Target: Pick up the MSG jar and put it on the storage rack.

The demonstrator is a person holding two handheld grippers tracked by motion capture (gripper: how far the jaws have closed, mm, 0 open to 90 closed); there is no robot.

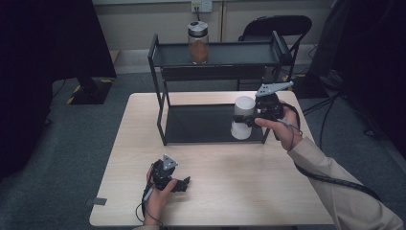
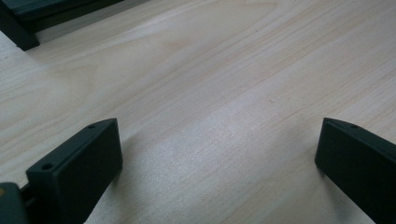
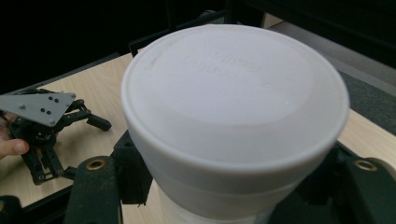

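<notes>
While the right gripper [image 1: 250,116] clamps the white cylindrical plastic jar [image 1: 242,118] at its lidded top, the jar hangs over the black metal rack's [image 1: 201,125] lower shelf. Left gripper [image 1: 184,183] rests on the light wooden table [image 1: 249,191], jaws wide, empty.

High view looks down on the table [image 1: 215,191]; both tool views sit close, sharing its wood
</notes>
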